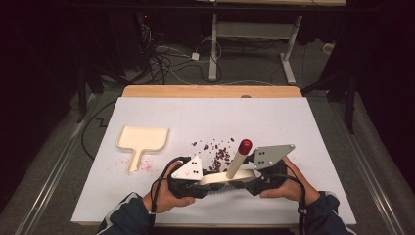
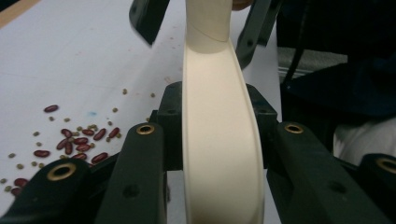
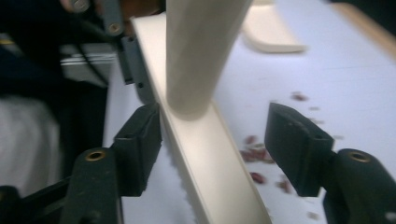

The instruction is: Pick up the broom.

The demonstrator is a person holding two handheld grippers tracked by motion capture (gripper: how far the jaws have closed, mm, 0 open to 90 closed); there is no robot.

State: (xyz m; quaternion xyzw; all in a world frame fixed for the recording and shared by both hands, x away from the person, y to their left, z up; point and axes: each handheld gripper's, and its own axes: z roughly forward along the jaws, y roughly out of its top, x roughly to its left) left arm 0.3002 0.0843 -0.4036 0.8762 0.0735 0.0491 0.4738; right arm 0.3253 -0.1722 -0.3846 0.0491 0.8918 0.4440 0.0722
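A cream hand brush [image 1: 227, 177] lies crosswise near the table's front edge, its round handle [image 1: 238, 159] slanting up to a red tip [image 1: 245, 145]. My left gripper [image 1: 203, 183] is shut on the brush's cream back [image 2: 219, 154], with a black jaw pressed against each side. From the other end comes my right gripper [image 1: 254, 178], open. In the right gripper view its jaws [image 3: 219, 140] straddle the brush back [image 3: 210, 158] below the handle [image 3: 198, 51], and the right jaw stands well clear. The bristles point down and are mostly hidden.
Red beans and small greenish bits [image 1: 220, 154] are scattered on the white tabletop [image 1: 205, 117] just beyond the brush. A cream dustpan [image 1: 143, 139] lies at the left with reddish specks by its handle. A wooden strip edges the table's far side.
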